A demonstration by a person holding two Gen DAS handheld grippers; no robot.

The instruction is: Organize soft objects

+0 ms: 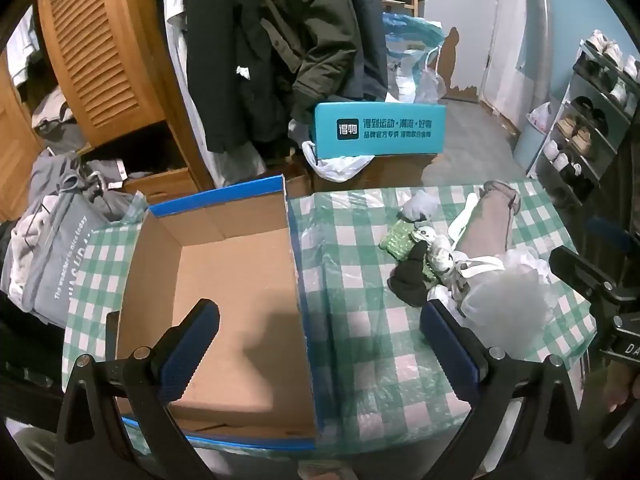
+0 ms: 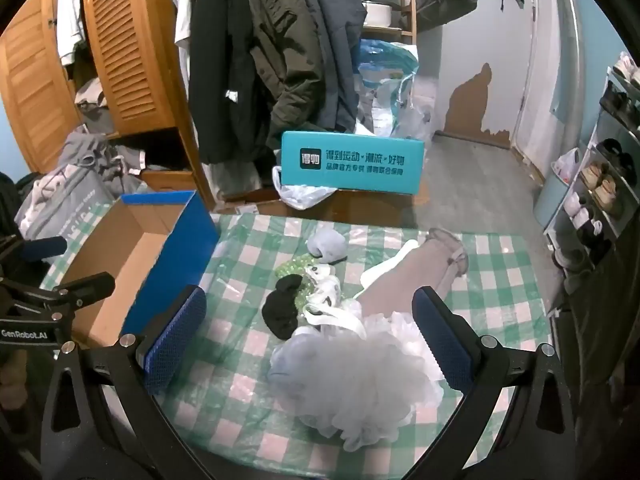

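Note:
An open blue cardboard box (image 1: 224, 280) with nothing in it stands on the left of the green-checked table (image 1: 360, 360); it also shows in the right wrist view (image 2: 132, 256). A heap of soft things lies to its right: a grey-white mesh bath puff (image 2: 360, 376), a black sock (image 2: 282, 308), a green sequin piece (image 2: 294, 268), a small grey sock (image 2: 328, 244) and a beige garment (image 2: 416, 272). My left gripper (image 1: 320, 328) is open over the box's right wall. My right gripper (image 2: 310, 330) is open, just above the puff.
A teal printed box (image 2: 352, 166) sits on a low stand behind the table. Coats (image 2: 260, 60) hang by a wooden louvred wardrobe (image 2: 120, 48). A shoe rack (image 2: 608, 184) stands at the right. Grey bags of clothes (image 1: 60, 240) lie left of the table.

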